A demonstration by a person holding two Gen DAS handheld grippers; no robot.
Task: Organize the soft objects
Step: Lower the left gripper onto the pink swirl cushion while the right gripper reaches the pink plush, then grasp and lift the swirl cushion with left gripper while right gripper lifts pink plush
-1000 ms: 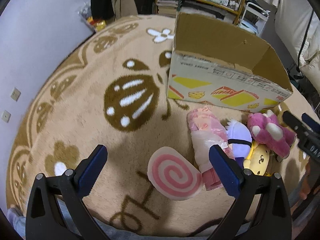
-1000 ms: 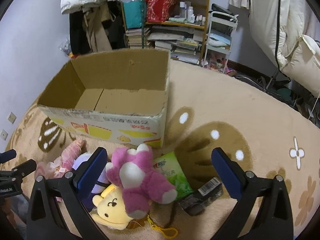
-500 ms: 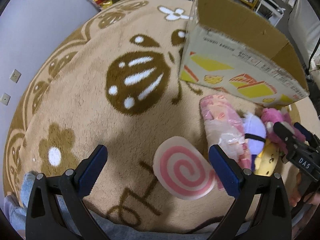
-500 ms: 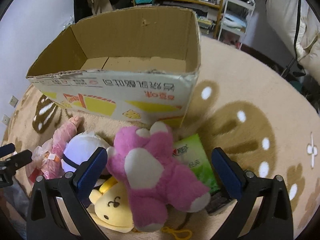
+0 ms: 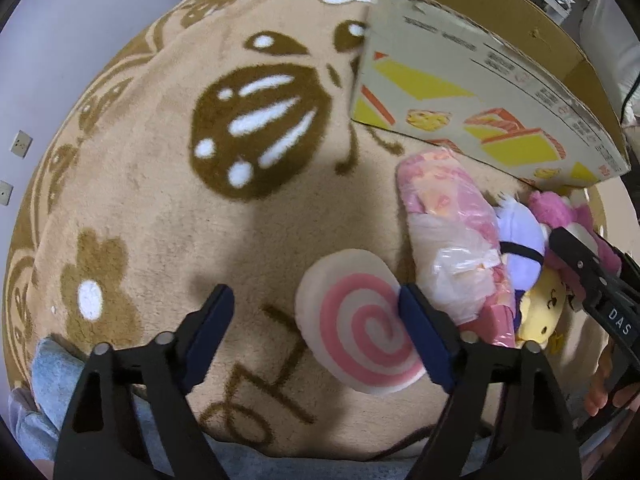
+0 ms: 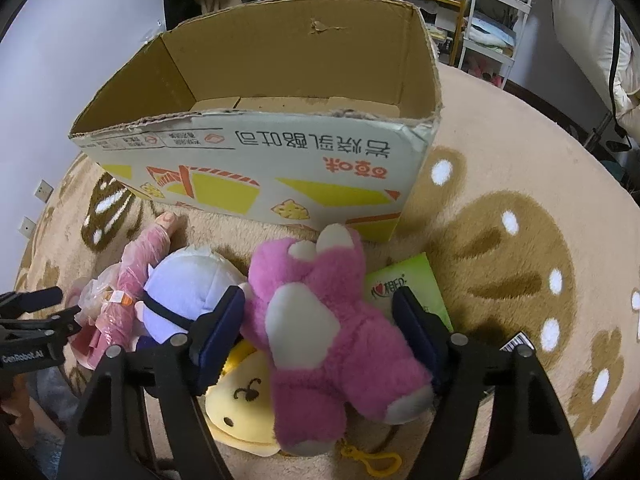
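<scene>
- left wrist view: the left gripper [image 5: 310, 330] is seen spread wide with nothing pinched; the round white-and-pink swirl cushion [image 5: 362, 326] lies on the beige patterned rug [image 5: 160, 200], partly between the blue fingers, its right edge looks to be against the right one; a pink soft roll wrapped in clear plastic [image 5: 452, 240] is lying just beside it, in front of the open cardboard box [image 5: 460, 92]; nothing has been lifted yet
- right wrist view: the right gripper [image 6: 320, 332] is held spread on either side of the fuzzy pink plush bear [image 6: 328, 328]; whether the pads are actually touching the fur can't be told; a yellow plush [image 6: 240, 412] and a white-and-lilac plush [image 6: 188, 296] are partly tucked under and beside the bear; a green tissue pack [image 6: 412, 284] is lying just behind it
- progress: the box floor looks bare as far as it can be seen; every soft thing is still on the rug, so basically all of the sorting is left; the bear would probably be picked first
</scene>
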